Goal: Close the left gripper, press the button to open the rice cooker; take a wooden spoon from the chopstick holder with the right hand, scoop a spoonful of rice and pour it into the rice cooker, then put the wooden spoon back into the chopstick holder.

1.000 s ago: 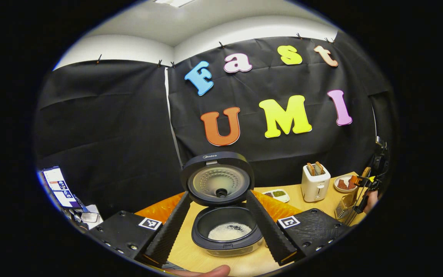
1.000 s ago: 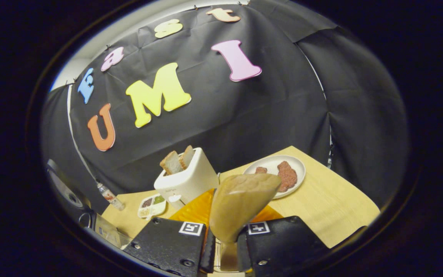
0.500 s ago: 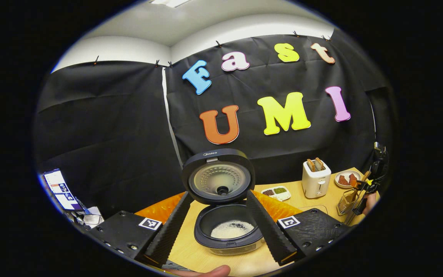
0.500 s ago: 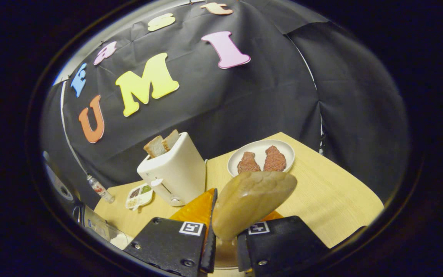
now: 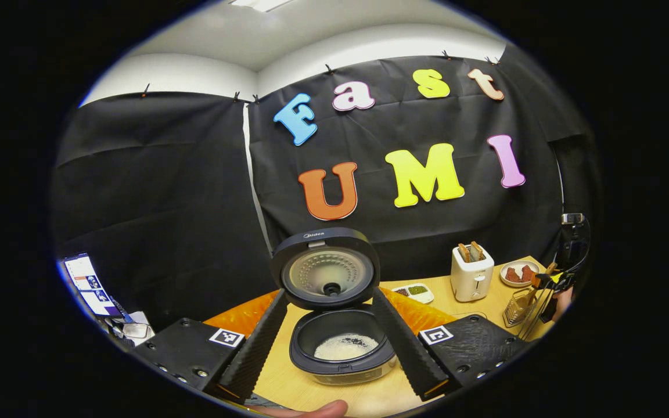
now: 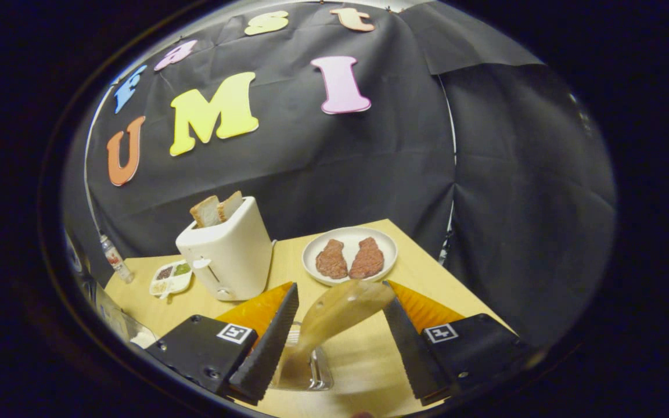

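The rice cooker (image 5: 343, 366) stands with its lid (image 5: 326, 267) raised, white rice (image 5: 346, 347) lying in the pot. My left gripper (image 5: 328, 292) is open, one finger on each side of the cooker and a little in front of it. In the right gripper view the wooden spoon (image 6: 340, 307) stands bowl-up in the metal chopstick holder (image 6: 305, 371). My right gripper (image 6: 340, 287) is open around it, both fingers off the spoon. The left gripper view has the right gripper (image 5: 550, 284) far right, over the chopstick holder (image 5: 517, 307).
A white toaster (image 6: 224, 255) with two bread slices stands behind the holder. Beside it are a white plate (image 6: 317, 273) with two meat pieces, a small seasoning dish (image 6: 169, 278) and a bottle (image 6: 111, 255). The wooden table (image 6: 427, 273) ends just right of the plate.
My right gripper has opened and let go of the wooden spoon, which now stands in the chopstick holder. The left gripper and the cooker have barely moved.
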`<state>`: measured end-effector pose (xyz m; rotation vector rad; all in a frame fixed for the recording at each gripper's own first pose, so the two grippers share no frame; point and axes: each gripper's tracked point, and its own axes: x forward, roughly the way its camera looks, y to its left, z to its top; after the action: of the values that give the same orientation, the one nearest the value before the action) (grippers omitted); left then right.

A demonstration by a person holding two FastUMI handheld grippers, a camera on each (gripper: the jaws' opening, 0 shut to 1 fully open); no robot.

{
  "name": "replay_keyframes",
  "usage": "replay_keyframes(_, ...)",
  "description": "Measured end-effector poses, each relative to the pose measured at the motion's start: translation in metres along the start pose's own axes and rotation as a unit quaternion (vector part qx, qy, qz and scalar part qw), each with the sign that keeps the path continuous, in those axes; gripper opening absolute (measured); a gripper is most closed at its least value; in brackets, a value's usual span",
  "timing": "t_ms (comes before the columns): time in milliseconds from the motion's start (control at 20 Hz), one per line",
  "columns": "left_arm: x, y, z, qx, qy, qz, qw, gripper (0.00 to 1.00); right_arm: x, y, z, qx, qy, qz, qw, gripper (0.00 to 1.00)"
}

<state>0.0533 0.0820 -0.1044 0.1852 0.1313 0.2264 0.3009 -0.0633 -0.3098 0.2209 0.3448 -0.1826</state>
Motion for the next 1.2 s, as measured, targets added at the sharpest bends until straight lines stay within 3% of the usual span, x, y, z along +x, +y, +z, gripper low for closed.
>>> replay_keyframes(150, -0.002, 0.000, 0.004, -0.001, -0.006, -0.005, 1.000, 0.94, -0.044, 0.000, 0.040, -0.020, -0.040, 0.000, 0.999, 0.89)
replay_keyframes(300, -0.002, 0.004, 0.009, -0.007, -0.010, -0.008, 1.000, 0.94, -0.104, 0.017, 0.088, -0.048, -0.080, 0.013, 0.995, 0.94)
replay_keyframes(450, 0.007, 0.010, 0.022, -0.015, -0.011, -0.012, 1.000, 0.94, -0.180, 0.048, 0.122, -0.076, -0.109, 0.050, 0.990, 0.92)
replay_keyframes(600, 0.027, 0.022, 0.047, -0.023, -0.014, -0.001, 1.000, 0.94, -0.247, 0.070, 0.132, -0.111, -0.117, 0.088, 0.983, 1.00)
replay_keyframes(800, 0.063, 0.036, 0.088, -0.063, -0.015, -0.005, 0.998, 0.94, -0.315, 0.097, 0.134, -0.119, -0.118, 0.139, 0.976, 1.00)
replay_keyframes(1050, 0.115, 0.045, 0.127, -0.059, -0.023, 0.004, 0.998, 0.95, -0.354, 0.107, 0.122, -0.129, -0.101, 0.154, 0.974, 1.00)
replay_keyframes(1200, 0.148, 0.047, 0.142, -0.077, -0.025, 0.004, 0.997, 0.95, -0.372, 0.103, 0.133, -0.134, -0.126, 0.147, 0.972, 1.00)
